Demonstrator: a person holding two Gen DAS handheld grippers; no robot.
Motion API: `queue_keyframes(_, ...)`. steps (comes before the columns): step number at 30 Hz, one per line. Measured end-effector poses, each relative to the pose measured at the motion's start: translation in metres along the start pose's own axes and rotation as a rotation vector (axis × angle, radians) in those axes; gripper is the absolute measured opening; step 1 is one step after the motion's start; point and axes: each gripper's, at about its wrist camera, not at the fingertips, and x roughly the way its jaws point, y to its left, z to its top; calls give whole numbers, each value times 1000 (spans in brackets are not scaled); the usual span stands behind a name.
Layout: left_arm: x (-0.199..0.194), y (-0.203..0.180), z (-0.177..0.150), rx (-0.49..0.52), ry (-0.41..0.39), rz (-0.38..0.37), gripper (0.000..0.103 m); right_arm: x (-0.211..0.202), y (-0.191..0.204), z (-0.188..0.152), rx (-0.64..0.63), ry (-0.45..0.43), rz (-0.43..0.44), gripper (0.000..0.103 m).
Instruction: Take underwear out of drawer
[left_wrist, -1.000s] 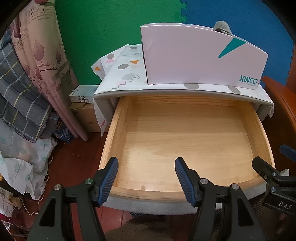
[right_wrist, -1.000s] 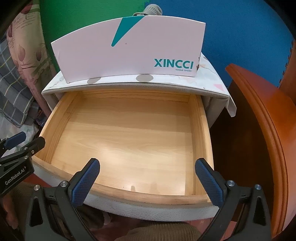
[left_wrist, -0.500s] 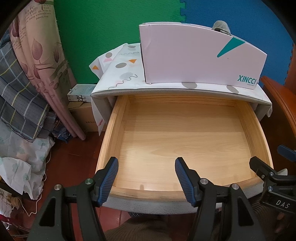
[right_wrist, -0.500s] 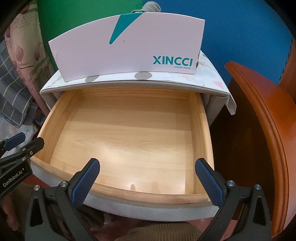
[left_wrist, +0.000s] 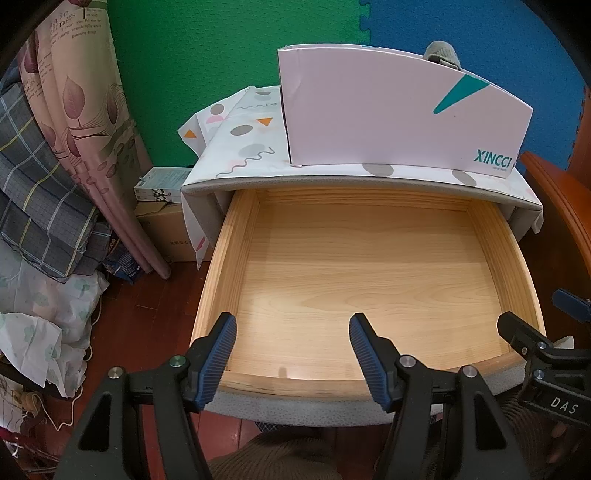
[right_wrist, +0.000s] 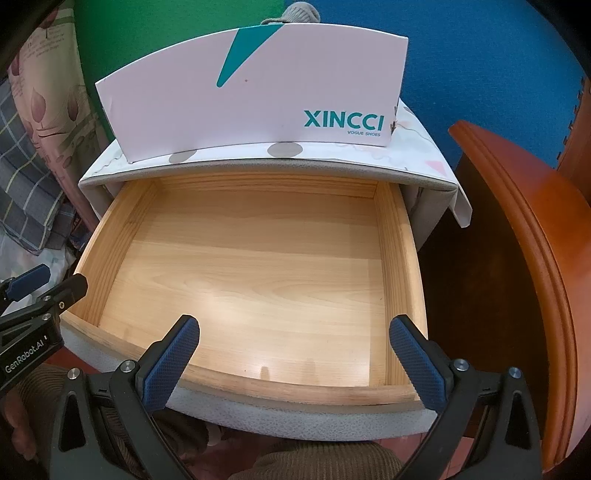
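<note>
The wooden drawer (left_wrist: 221, 266) (right_wrist: 397, 258) stands pulled out of the cloth-covered cabinet. Its pale bottom is bare, and no underwear shows in either view. My left gripper (left_wrist: 291, 325) hangs open over the drawer's front edge with nothing between its blue pads. My right gripper (right_wrist: 294, 325) is open too, wider, over the same edge and holding nothing. Each gripper shows in the other's view: the right gripper (left_wrist: 539, 314) at the drawer's right front corner, the left gripper (right_wrist: 55, 282) at its left front corner.
A white XINCCI shoe box (left_wrist: 388, 122) (right_wrist: 258, 92) stands on the cabinet top, with a grey knitted thing (left_wrist: 441, 55) poking up behind it. Red-brown wooden furniture (right_wrist: 517, 258) crowds the right. Curtains, cloth piles (left_wrist: 44, 221) and cardboard boxes (left_wrist: 162, 229) fill the left floor.
</note>
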Motion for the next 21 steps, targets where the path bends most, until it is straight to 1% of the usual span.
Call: queue_keyframes(21,-3,-1,-2,12,-7,5,65,0,1,0,-1,0,-5,102)
